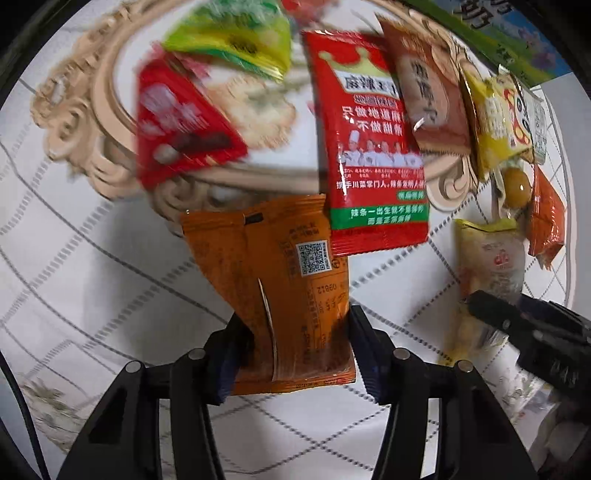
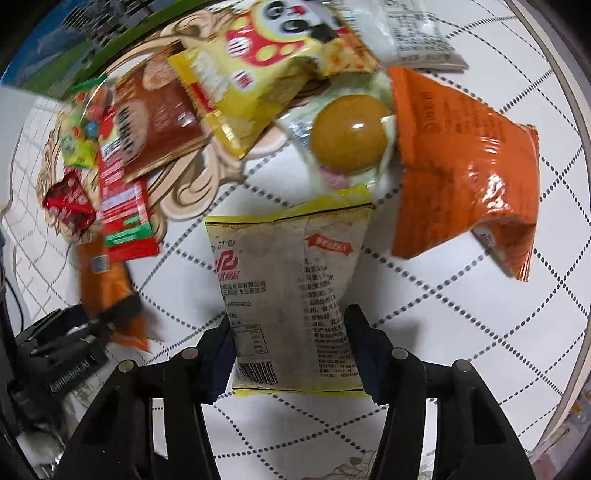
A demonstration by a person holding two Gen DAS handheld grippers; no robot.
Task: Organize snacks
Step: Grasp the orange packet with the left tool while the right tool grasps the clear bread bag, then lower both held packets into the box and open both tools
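Observation:
My left gripper [image 1: 293,334] is shut on an orange snack packet [image 1: 280,280], holding it above the white tablecloth near the ornate tray [image 1: 110,92]; it also shows in the right wrist view [image 2: 105,284]. My right gripper [image 2: 290,338] is shut on a pale yellow-edged packet [image 2: 291,288], which the left wrist view shows at right [image 1: 487,266]. On and around the tray lie a big red packet [image 1: 365,147], a small red packet [image 1: 181,122], a green packet [image 1: 236,40] and a brown packet [image 1: 428,92].
A yellow panda packet [image 2: 266,70], an egg-shaped snack in clear wrap [image 2: 351,133], a crumpled orange bag [image 2: 465,170] and a white packet [image 2: 413,33] lie ahead of my right gripper. A green and blue box [image 1: 517,37] stands behind the tray.

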